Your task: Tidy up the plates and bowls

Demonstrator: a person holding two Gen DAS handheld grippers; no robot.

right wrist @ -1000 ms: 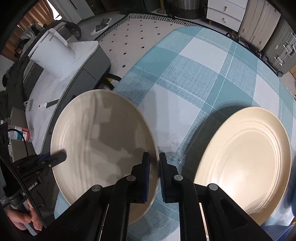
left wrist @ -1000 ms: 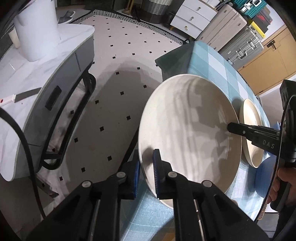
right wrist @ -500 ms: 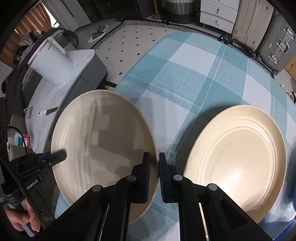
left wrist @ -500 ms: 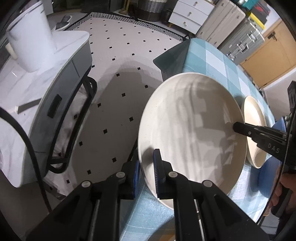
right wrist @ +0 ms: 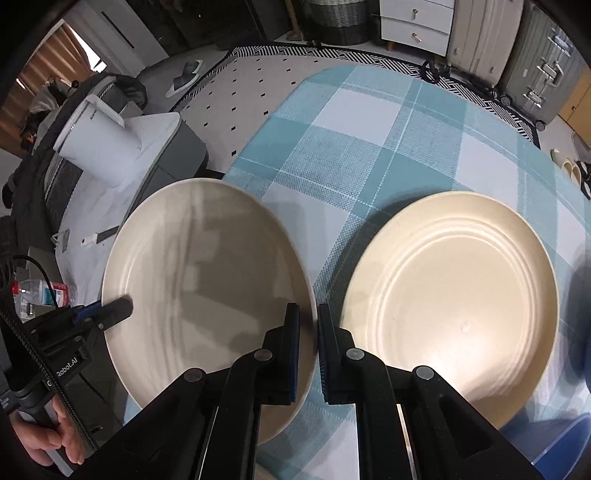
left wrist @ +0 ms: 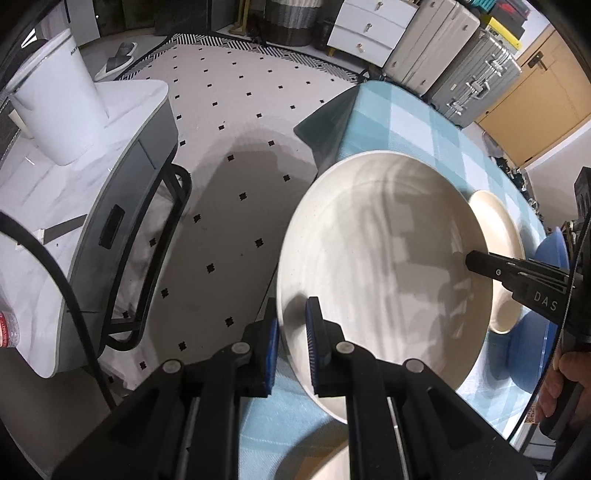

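A large cream plate is held tilted above the table's left edge. My left gripper is shut on its near-left rim. My right gripper is shut on its opposite rim and shows from the side in the left wrist view. A second cream plate lies flat on the checked tablecloth to the right. Blue dishes sit beyond it at the right edge.
The table with a teal checked cloth ends at the left. A grey side cabinet with a white bucket stands across a tiled floor gap. Suitcases and drawers line the back.
Both grippers have carried the held plate a little toward the second plate, which now appears closer in the right wrist view. The grips have not changed.
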